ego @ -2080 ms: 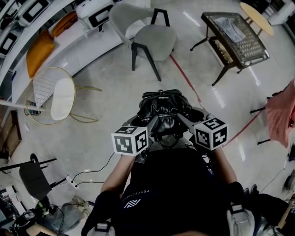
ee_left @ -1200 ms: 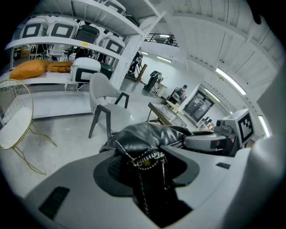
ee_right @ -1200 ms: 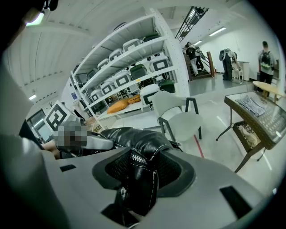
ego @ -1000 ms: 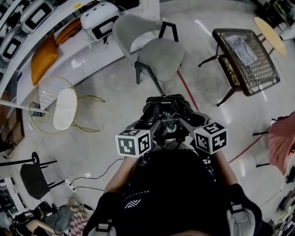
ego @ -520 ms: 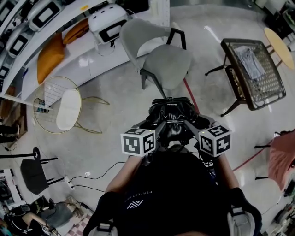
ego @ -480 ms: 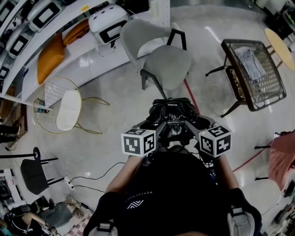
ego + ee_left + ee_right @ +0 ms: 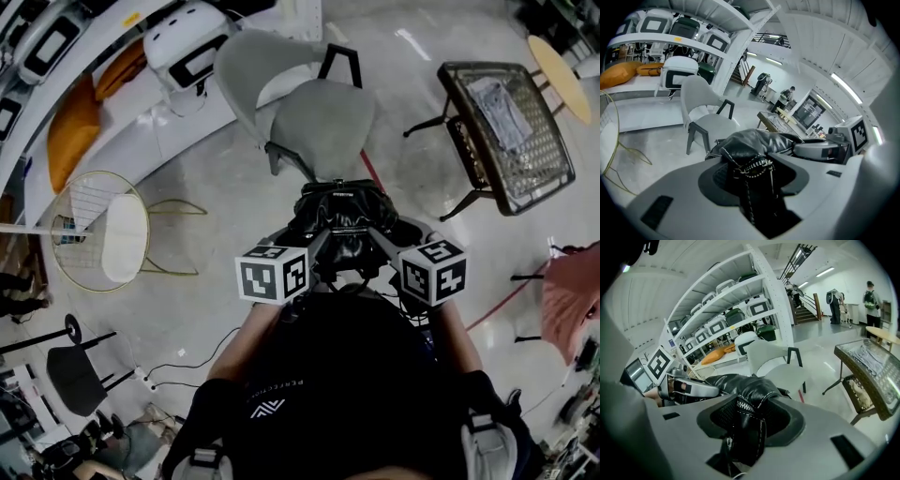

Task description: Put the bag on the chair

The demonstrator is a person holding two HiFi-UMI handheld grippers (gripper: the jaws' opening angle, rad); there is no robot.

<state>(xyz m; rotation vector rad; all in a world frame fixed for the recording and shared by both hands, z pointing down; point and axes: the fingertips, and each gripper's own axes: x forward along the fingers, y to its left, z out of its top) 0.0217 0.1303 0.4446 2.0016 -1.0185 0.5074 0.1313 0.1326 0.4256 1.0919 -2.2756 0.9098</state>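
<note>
Head view: bag near chair front edge, open floor leftward.

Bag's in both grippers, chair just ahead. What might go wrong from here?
1. The bag is soft and pinched only at its ends by the left gripper and right gripper; releasing one first may let it slump.
2. Its chain trim hangs between the left jaws and might snag on release.
3. The chair has a rounded seat; placed off-centre, the bag may slide off.

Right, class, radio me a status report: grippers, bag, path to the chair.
Left gripper and right gripper both shut on the bag, held aloft. Grey chair just ahead, seat bare. Nothing between.
</note>
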